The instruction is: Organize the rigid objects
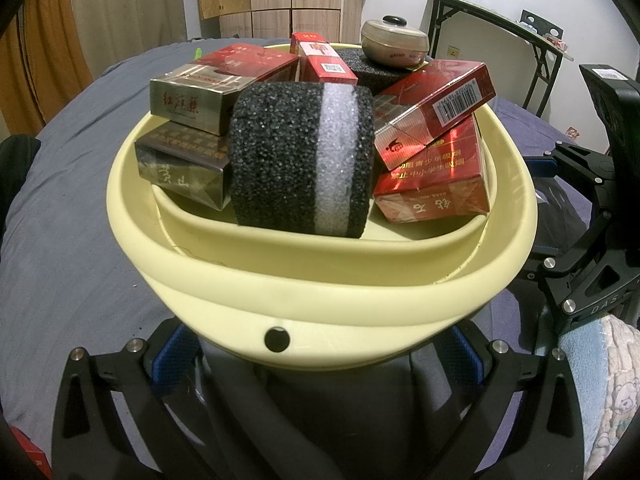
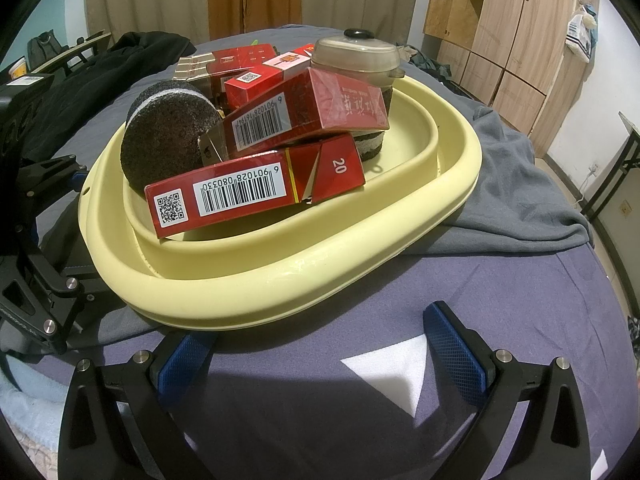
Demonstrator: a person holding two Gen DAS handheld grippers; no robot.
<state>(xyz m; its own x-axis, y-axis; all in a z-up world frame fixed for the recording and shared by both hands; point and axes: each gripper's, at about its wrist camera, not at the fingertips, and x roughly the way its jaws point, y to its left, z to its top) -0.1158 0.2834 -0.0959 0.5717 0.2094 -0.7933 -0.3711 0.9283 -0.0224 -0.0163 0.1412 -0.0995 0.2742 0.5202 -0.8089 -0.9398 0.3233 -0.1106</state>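
Note:
A pale yellow basin (image 1: 320,284) (image 2: 280,280) sits on a bed with a grey-blue sheet. It holds several red cigarette boxes (image 1: 432,176) (image 2: 256,196), a dark box (image 1: 180,164), a black foam roll with a white band (image 1: 304,160) (image 2: 168,136) and a small lidded pot (image 1: 394,42) (image 2: 356,60) on a second foam piece. My left gripper (image 1: 316,356) is open, its blue pads on either side of the basin's near rim. My right gripper (image 2: 320,356) is open and empty just in front of the basin; it also shows in the left wrist view (image 1: 580,272).
A grey blanket (image 2: 520,200) lies to the right of the basin. Dark clothes (image 2: 100,76) lie at the far left. Wooden wardrobes (image 2: 500,40) and a folding table (image 1: 500,28) stand beyond the bed.

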